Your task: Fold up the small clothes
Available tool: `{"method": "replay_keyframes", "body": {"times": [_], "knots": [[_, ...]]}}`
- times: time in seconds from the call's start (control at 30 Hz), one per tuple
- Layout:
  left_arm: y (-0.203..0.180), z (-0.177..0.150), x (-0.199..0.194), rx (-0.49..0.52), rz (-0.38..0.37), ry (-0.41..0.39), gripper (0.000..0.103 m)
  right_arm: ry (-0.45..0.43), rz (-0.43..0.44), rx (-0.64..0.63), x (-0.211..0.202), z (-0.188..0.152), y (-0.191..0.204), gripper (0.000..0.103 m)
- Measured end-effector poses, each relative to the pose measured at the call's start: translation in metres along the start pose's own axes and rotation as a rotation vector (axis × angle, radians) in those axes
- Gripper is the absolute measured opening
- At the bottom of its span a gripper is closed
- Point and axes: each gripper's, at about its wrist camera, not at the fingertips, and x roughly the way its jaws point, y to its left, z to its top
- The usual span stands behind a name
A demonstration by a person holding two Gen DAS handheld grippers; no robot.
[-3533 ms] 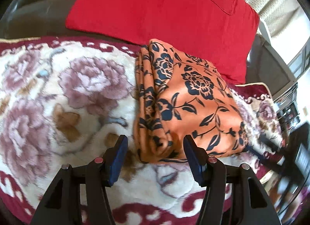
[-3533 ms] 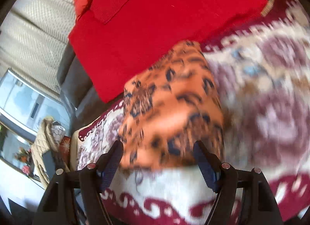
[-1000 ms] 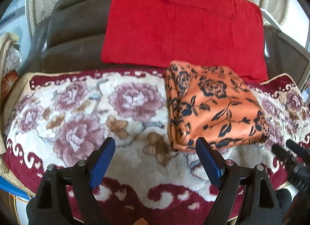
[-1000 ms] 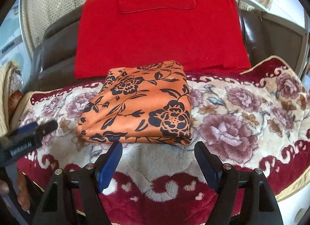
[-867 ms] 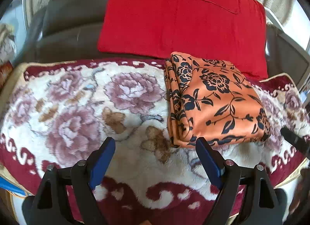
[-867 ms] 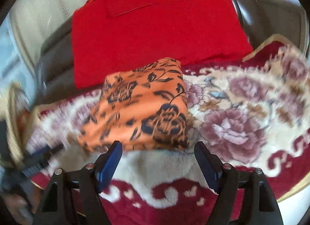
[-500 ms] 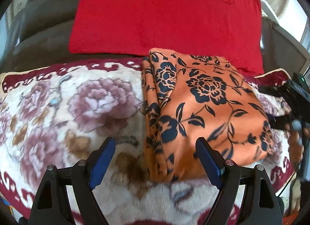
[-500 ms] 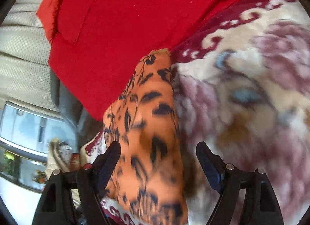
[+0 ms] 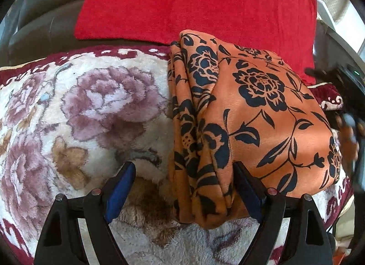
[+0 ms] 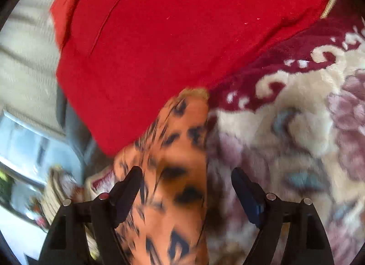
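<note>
Both grippers (image 9: pixel 183 193) (image 10: pixel 186 187) straddling folded garment (image 9: pixel 251 114) edges

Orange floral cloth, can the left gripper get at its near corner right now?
Probably yes. The left gripper is open, its jaws astride the near corner of the folded orange floral cloth on the flowered blanket, with nothing in between.

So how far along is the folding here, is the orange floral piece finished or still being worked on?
The orange floral garment already looks folded: a compact stack, layered edges on its left side, lying on the floral blanket before the red cushion. In hand: nothing. The left gripper stands open around the stack's near corner, the right gripper open over its other end. Left: perhaps one more fold or moving it; I can't tell.
</note>
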Motion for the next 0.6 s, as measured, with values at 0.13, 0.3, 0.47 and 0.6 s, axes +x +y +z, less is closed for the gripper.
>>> {"method": "replay_keyframes", "body": {"times": [0.13, 0.3, 0.47, 0.6], "knots": [[0.003, 0.000, 0.001, -0.004, -0.006, 0.004, 0.087, 0.146, -0.014, 0.026, 0.054, 0.016, -0.001, 0.033], [-0.002, 0.004, 0.003, 0.021, 0.008, -0.005, 0.087, 0.047, -0.140, -0.106, 0.040, 0.005, 0.035, 0.048], [-0.002, 0.001, 0.000, 0.013, 0.015, -0.008, 0.087, 0.025, -0.146, -0.143, 0.002, -0.039, 0.037, 0.080], [-0.002, 0.000, -0.002, 0.015, 0.023, -0.002, 0.087, 0.080, -0.129, -0.097, -0.006, -0.086, 0.023, 0.061]]}}
